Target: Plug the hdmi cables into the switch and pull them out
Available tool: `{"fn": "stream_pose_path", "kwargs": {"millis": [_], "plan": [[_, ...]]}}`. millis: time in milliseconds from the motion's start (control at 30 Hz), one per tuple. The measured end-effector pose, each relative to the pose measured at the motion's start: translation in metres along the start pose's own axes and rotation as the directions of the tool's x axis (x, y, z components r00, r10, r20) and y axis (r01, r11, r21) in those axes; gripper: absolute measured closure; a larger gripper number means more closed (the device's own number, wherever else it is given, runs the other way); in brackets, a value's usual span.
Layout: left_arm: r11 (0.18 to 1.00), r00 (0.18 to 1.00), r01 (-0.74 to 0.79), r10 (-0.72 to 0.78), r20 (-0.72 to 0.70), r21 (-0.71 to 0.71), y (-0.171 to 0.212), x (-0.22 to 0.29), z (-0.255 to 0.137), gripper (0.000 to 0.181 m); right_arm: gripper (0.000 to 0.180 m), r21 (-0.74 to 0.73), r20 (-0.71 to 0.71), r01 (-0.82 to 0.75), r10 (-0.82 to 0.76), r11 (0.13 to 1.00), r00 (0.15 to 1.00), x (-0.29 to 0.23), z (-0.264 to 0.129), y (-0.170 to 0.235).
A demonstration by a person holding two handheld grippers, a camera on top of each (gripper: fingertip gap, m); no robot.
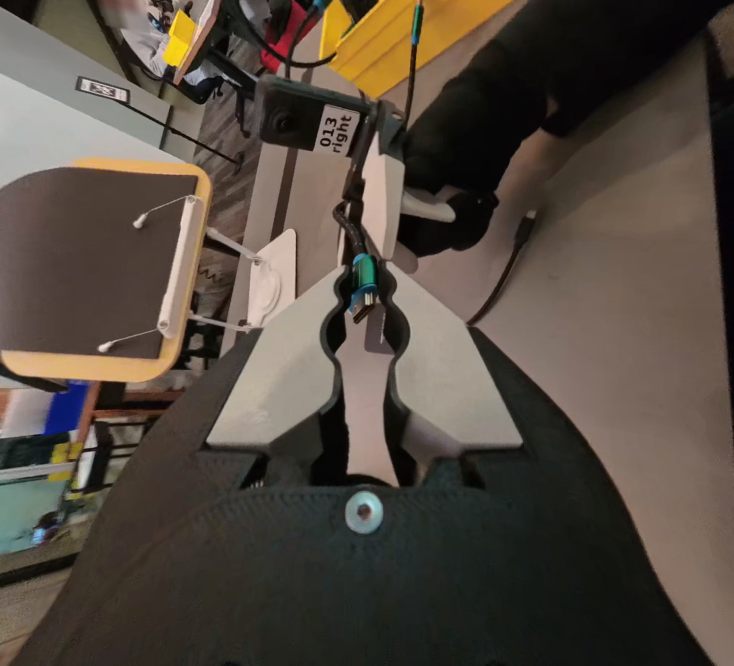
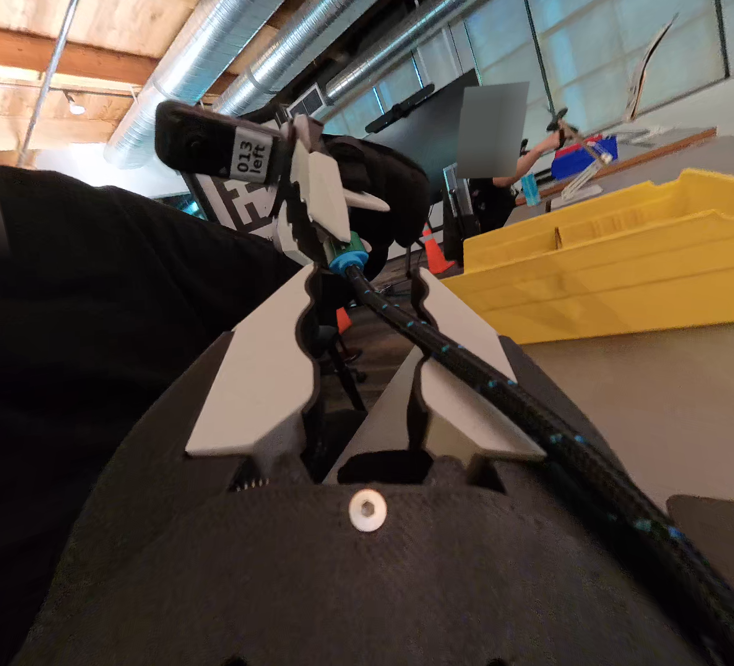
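My left gripper (image 1: 367, 271) is shut on the green and blue plug (image 1: 362, 277) of a black braided HDMI cable, and the plug's metal tip (image 1: 363, 309) points back at the camera. Below it, a small dark flat box (image 1: 379, 333), probably the switch, lies on the table. The cable (image 2: 456, 361) runs from the plug (image 2: 345, 248) between my right gripper's (image 2: 367, 275) spread fingers and over its right finger (image 2: 456, 329), which does not pinch it. The right gripper's white finger (image 1: 383, 190) shows just beyond the plug, held by a black-gloved hand.
A second black cable (image 1: 512, 254) lies on the grey table to the right. A yellow bin (image 1: 437, 11) stands at the back, with another green and blue plug (image 1: 415, 23) hanging at its edge; it also shows in the right wrist view (image 2: 595, 250). A dark board on a white stand (image 1: 91, 262) stands at left.
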State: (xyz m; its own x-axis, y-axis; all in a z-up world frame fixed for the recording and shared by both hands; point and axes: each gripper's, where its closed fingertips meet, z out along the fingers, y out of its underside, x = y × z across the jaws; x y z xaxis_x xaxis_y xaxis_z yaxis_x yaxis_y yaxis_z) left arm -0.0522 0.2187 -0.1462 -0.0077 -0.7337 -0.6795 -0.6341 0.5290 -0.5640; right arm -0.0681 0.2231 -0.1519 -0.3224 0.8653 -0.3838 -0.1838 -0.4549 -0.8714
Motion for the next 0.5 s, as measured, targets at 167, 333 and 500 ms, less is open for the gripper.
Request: {"fn": "stream_pose_path", "kwargs": {"millis": [167, 333, 500], "plan": [[0.987, 0.986, 0.140, -0.133, -0.100, 0.073, -0.006, 0.000, -0.008, 0.170, 0.142, -0.009, 0.066, 0.056, -0.055, 0.998, 0.996, -0.012, 0.004, -0.004], [0.923, 0.920, 0.353, -0.312, -0.237, 0.154, -0.013, -0.003, -0.016, 0.169, 0.154, -0.024, 0.076, 0.118, -0.116, 0.993, 0.990, -0.016, 0.008, -0.009], [0.854, 0.863, 0.479, -0.415, -0.289, 0.204, -0.017, -0.007, -0.022, 0.171, 0.158, -0.074, 0.061, 0.149, -0.144, 0.986, 0.988, -0.017, 0.011, -0.013]]}}
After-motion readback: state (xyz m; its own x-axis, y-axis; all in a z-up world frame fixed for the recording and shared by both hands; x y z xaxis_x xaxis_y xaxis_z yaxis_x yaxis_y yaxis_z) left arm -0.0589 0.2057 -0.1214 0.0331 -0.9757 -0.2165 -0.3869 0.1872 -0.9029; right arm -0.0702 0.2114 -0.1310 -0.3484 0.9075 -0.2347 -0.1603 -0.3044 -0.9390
